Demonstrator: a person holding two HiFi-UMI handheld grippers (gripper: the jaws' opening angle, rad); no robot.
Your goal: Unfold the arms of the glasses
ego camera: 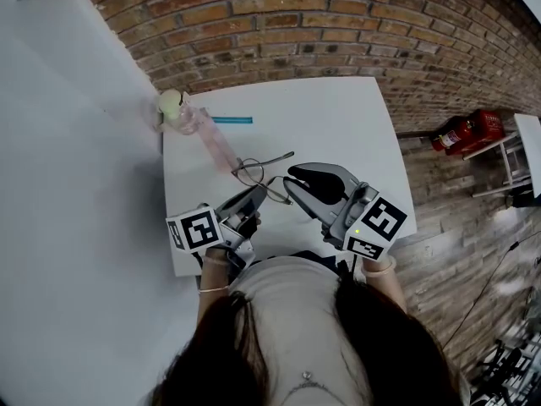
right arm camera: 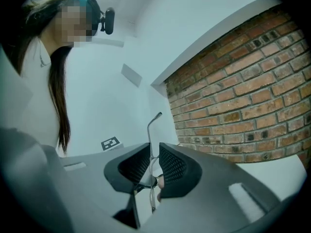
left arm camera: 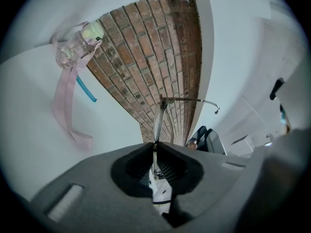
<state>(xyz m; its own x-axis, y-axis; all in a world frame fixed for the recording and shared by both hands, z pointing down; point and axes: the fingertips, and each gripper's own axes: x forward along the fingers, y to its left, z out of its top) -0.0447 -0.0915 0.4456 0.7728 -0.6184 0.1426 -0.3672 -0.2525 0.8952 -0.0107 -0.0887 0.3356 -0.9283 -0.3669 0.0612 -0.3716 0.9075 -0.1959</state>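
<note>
Thin metal-rimmed glasses (ego camera: 253, 172) hang just above the white table (ego camera: 338, 117), held between both grippers. My left gripper (ego camera: 256, 197) is shut on the frame from the near left. In the left gripper view its jaws (left arm camera: 155, 152) pinch the glasses (left arm camera: 159, 120), and one arm (left arm camera: 189, 100) sticks out sideways to the right, ending in a curved tip. My right gripper (ego camera: 292, 188) is shut on the glasses from the near right. In the right gripper view a thin arm (right arm camera: 149, 130) rises from between the shut jaws of the gripper (right arm camera: 153, 161).
A pink clear bottle with a pale cap and pink strap (ego camera: 188, 118) lies at the table's far left, with a blue stick (ego camera: 232, 120) beside it. A brick wall (ego camera: 321, 32) runs behind the table. Red fire extinguishers (ego camera: 463, 132) stand on the floor at right.
</note>
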